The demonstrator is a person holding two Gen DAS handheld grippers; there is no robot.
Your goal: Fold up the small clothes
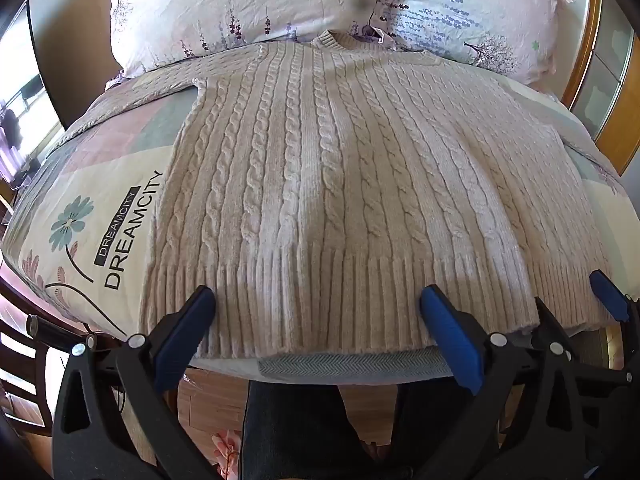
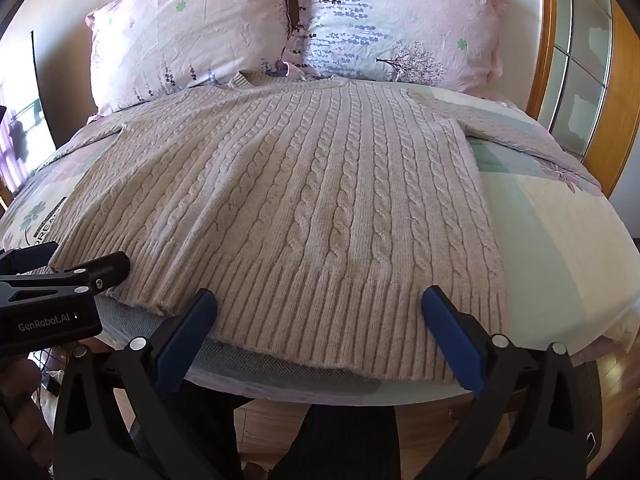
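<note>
A beige cable-knit sweater (image 1: pixel 340 184) lies flat on the bed, collar toward the pillows, ribbed hem at the near edge; it also shows in the right wrist view (image 2: pixel 304 208). My left gripper (image 1: pixel 318 300) is open, its blue pads (image 1: pixel 448 336) spread over the hem's left part. My right gripper (image 2: pixel 318 300) is open over the hem's right part. The right gripper's tip (image 1: pixel 608 292) shows at the right of the left wrist view, and the left gripper's body (image 2: pixel 48 300) shows at the left of the right wrist view.
The bed (image 2: pixel 560 240) has a pastel quilt with "DREAMCITY" print (image 1: pixel 128 232). Two floral pillows (image 1: pixel 248 4) (image 2: pixel 400 20) lean at the head. A wooden-framed panel (image 2: pixel 576 60) stands at the right. A person's dark trousers (image 1: pixel 296 432) and wood floor are below the bed edge.
</note>
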